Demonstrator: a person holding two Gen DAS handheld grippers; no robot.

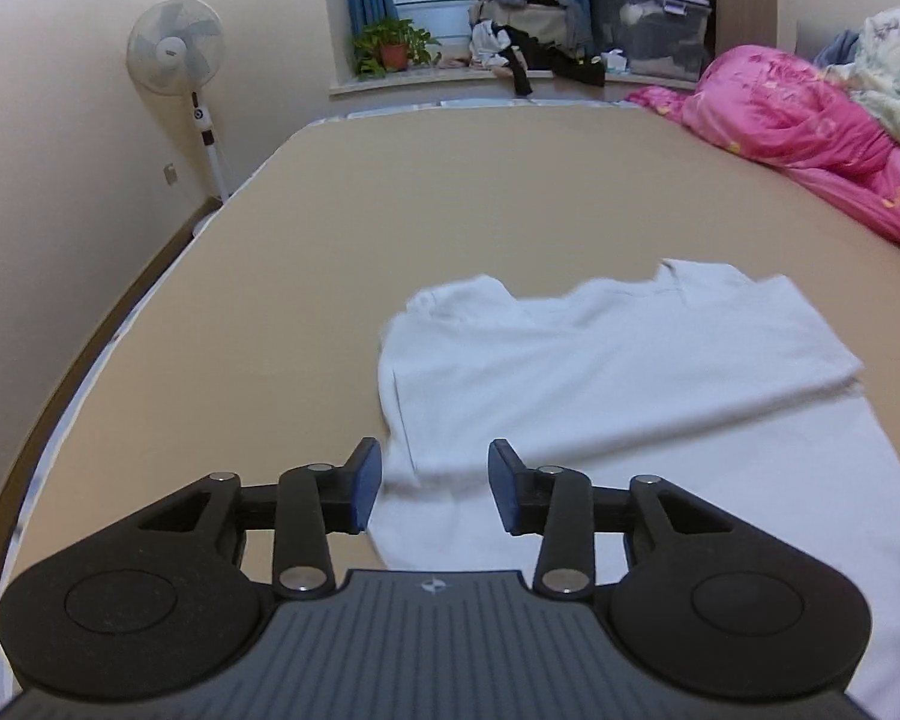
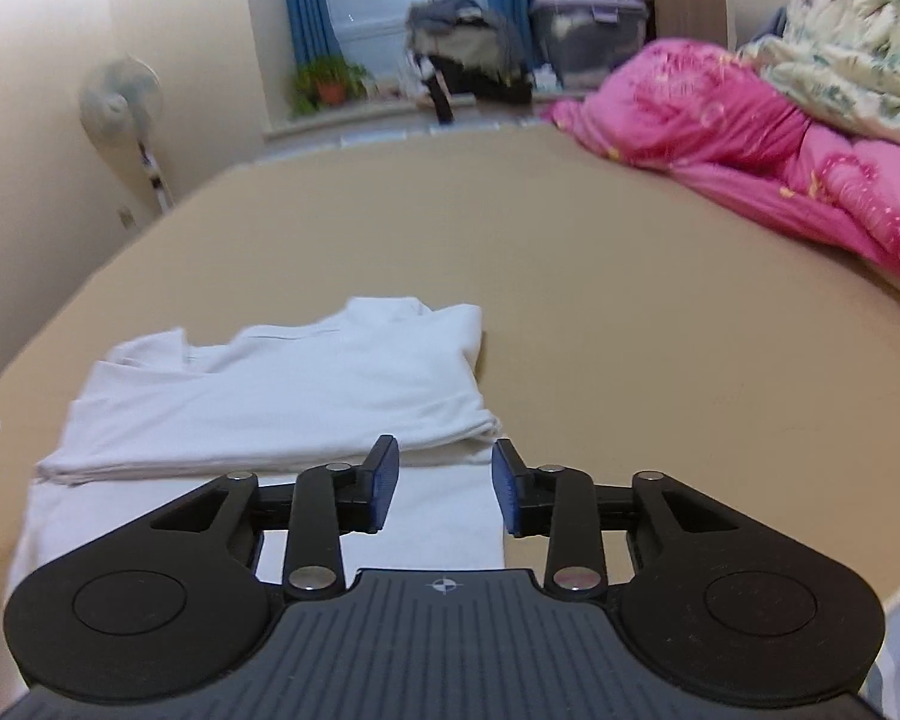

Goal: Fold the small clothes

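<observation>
Tan bedding covers a wide bed (image 1: pixel 450 198) that fills both views, and a white shirt (image 1: pixel 618 372) lies on it near the front edge, its upper part folded down over the lower part. Along the bed's right side a pink quilt (image 1: pixel 810 114) is heaped, with a pale flowered blanket (image 2: pixel 852 42) on top of it, well apart from the shirt. Behind the bed, a window ledge carries a potted plant (image 1: pixel 393 48), a pile of clothes (image 1: pixel 522 30) and a plastic storage box (image 1: pixel 648 24). A standing fan (image 1: pixel 177 48) stands at the left wall. The left hand-held gripper (image 1: pixel 433 489) is released, its blue pads apart above the shirt's left edge. The right hand-held gripper (image 2: pixel 444 489) is also released, over the shirt's right edge, nothing between its pads.
</observation>
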